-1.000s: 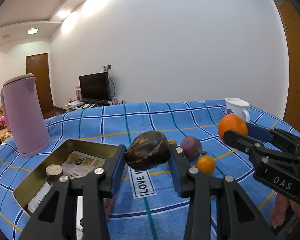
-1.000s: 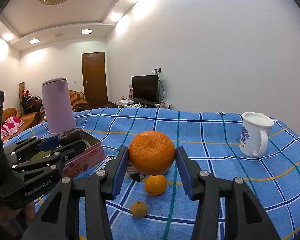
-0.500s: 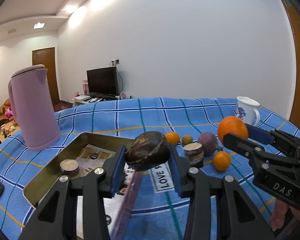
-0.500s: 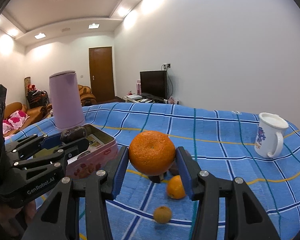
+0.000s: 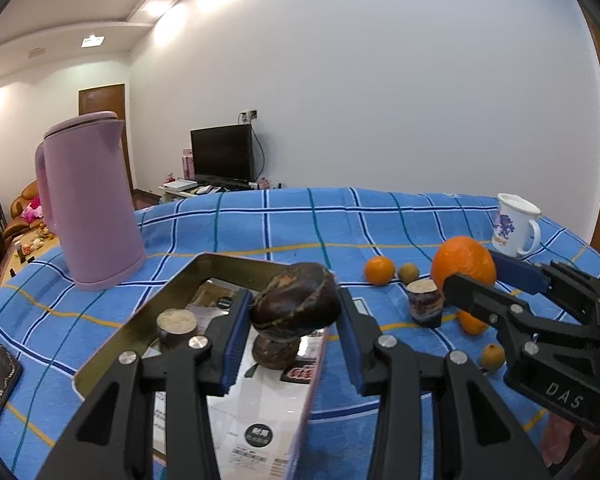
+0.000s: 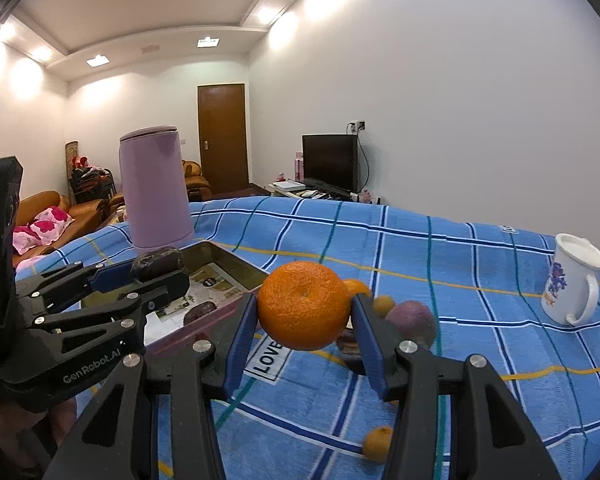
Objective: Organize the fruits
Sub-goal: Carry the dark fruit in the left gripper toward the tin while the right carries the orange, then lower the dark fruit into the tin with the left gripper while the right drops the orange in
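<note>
while the left gripper (image 5: pixel 294 312) clamps a dark brown fruit (image 5: pixel 296 303) above the open tin (image 5: pixel 172 284), the right gripper (image 6: pixel 305 312) pinches a large orange (image 6: pixel 303 311) over the blue checked cloth (image 6: pixel 460 264), beside the tin's right edge.

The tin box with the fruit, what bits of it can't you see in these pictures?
- Tin box, left wrist view: its near end is cut off behind the left gripper and the dark fruit it holds.
- Right wrist view: the left gripper's arm covers the tin's middle.
- Printed labels inside: too small to read.
</note>
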A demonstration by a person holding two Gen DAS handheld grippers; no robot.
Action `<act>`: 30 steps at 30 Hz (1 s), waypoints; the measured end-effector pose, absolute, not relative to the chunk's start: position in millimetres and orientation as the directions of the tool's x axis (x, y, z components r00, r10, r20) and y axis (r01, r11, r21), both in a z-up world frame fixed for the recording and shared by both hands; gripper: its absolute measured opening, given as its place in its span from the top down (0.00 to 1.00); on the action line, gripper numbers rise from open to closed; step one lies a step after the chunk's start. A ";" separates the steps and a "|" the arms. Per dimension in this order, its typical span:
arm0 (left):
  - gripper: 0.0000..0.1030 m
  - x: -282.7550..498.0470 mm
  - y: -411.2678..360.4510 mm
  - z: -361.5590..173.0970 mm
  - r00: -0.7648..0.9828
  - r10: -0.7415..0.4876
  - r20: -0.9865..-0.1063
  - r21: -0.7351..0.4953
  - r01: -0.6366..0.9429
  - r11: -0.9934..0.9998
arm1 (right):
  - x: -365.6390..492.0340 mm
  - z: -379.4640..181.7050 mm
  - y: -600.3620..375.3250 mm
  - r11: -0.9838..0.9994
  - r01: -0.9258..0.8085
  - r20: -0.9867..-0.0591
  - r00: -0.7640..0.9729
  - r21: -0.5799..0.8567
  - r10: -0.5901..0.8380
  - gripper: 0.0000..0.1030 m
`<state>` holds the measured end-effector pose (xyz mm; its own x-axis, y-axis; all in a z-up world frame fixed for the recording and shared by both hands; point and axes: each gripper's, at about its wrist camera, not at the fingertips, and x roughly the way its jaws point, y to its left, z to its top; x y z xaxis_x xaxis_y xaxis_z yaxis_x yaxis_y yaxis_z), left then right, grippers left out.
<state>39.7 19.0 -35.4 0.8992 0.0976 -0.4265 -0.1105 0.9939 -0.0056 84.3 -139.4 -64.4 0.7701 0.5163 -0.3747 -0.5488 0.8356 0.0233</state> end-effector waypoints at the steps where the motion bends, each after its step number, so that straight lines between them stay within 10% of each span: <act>1: 0.58 39.5 20.8 -35.4 0.898 0.103 -0.427 -0.005 -0.116 0.993 | 85.0 -64.6 -136.9 0.833 -0.553 -0.378 0.766 0.024 0.520 0.51; 30: 0.58 37.5 91.1 -45.4 0.834 0.202 -0.513 -0.050 -0.264 0.963 | 88.1 -67.9 -57.7 0.741 -0.671 -0.435 0.673 -0.020 0.598 0.51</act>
